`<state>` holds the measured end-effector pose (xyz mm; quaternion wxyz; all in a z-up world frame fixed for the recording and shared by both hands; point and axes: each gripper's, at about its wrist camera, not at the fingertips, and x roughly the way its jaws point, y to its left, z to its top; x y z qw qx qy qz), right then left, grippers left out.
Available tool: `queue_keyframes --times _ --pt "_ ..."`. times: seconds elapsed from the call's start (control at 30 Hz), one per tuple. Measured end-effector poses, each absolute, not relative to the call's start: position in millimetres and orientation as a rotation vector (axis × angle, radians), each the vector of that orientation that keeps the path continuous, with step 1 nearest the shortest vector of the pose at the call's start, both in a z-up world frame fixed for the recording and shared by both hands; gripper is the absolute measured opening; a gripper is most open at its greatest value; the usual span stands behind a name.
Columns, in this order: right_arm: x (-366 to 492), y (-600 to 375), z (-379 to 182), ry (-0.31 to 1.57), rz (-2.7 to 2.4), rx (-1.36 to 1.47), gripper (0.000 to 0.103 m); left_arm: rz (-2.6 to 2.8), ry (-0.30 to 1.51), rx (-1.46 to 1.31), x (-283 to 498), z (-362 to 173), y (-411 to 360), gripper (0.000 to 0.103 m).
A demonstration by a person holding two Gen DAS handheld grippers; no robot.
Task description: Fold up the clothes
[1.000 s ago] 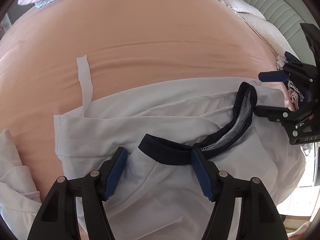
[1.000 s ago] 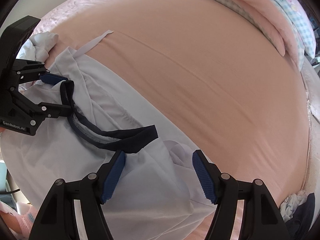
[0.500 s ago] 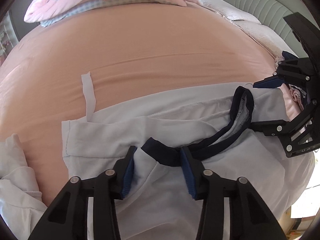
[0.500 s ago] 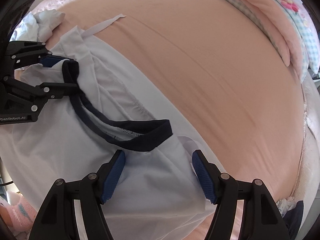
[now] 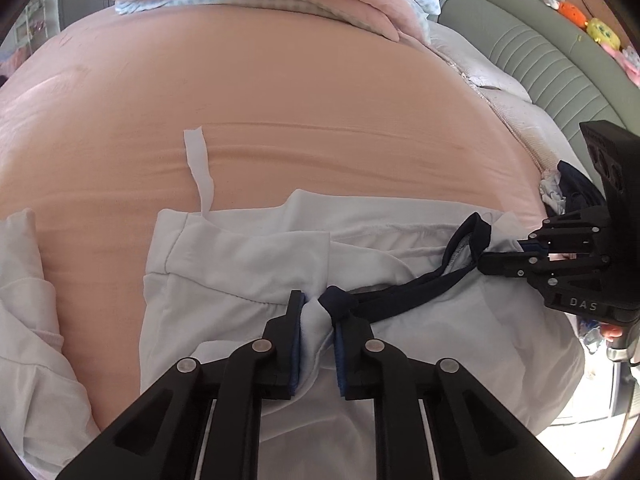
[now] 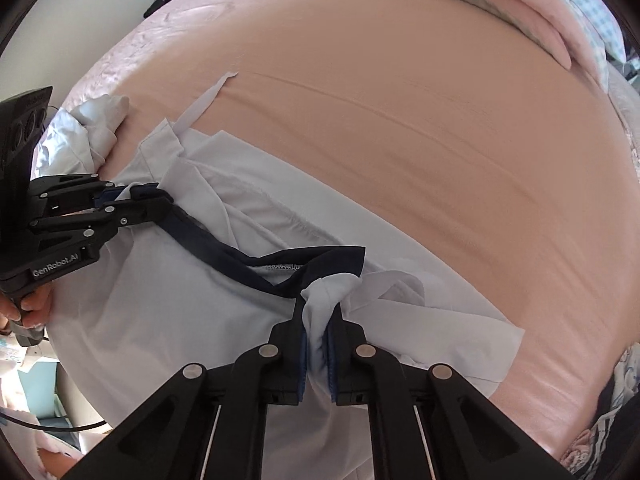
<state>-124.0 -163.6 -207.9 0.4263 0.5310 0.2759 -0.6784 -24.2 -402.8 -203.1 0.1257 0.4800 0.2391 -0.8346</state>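
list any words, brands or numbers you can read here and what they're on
"DAS": raised letters on the black body of the right gripper, seen from the left wrist; the word may run on past the edge.
"GenRobot.AI": printed on the black body of the left gripper, seen from the right wrist.
The pale blue shirt with navy collar shows no readable text.

Left gripper (image 5: 318, 312): jaws, wide apart a second ago, now pinch the shirt (image 5: 248, 264) at one end of the navy collar (image 5: 404, 288).
Right gripper (image 6: 318, 316): also gone from open to clamped on a bunch of fabric by the collar's other end.
Collar: pulled from a loose loop into a flatter, stretched band.
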Motion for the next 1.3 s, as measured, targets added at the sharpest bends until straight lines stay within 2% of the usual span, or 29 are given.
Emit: queue_keyframes --times 0.1,0.3,0.33,0.4,0.47,0.7,0.87,1.17,1.3 --pt "-121.3 -159.1 -203.9 0.668 -1.717 1.316 0.005 -2.433 0.757 1.391 -14.1 -192.6 -405.5 0.011" --pt "-130.8 -145.2 -191.8 0.624 -1.743 1.281 0.005 -2.439 0.613 1.353 -16.0 -173.1 -395.3 0.011" --pt "-134.5 -118.0 -190.1 0.626 -1.754 1.272 0.005 -2.436 0.600 1.353 -17.5 -171.9 -396.1 0.011" --pt "-137.4 -92.2 -186.3 0.635 -1.765 1.257 0.005 -2.416 0.624 1.369 -16.6 -171.3 -400.6 0.011" --pt "-145.2 -107.3 -172.9 0.629 -1.779 1.251 0.005 -2.403 0.663 1.371 -18.6 -171.1 -405.5 0.011" --pt "-146.9 -133.6 -192.3 0.674 -1.790 1.245 0.005 -2.377 0.743 1.397 -26.3 -170.2 -412.5 0.012" --pt "-147.8 -136.6 -193.3 0.674 -1.791 1.246 0.005 -2.371 0.877 1.403 -22.1 -173.4 -423.9 0.012" --pt "-152.1 -142.5 -193.1 0.700 -1.818 1.248 0.005 -2.438 0.657 1.402 -50.7 -159.8 -410.4 0.011" --pt "-156.3 -145.3 -191.1 0.719 -1.839 1.244 0.005 -2.436 0.624 1.402 -67.7 -156.2 -416.2 0.011"
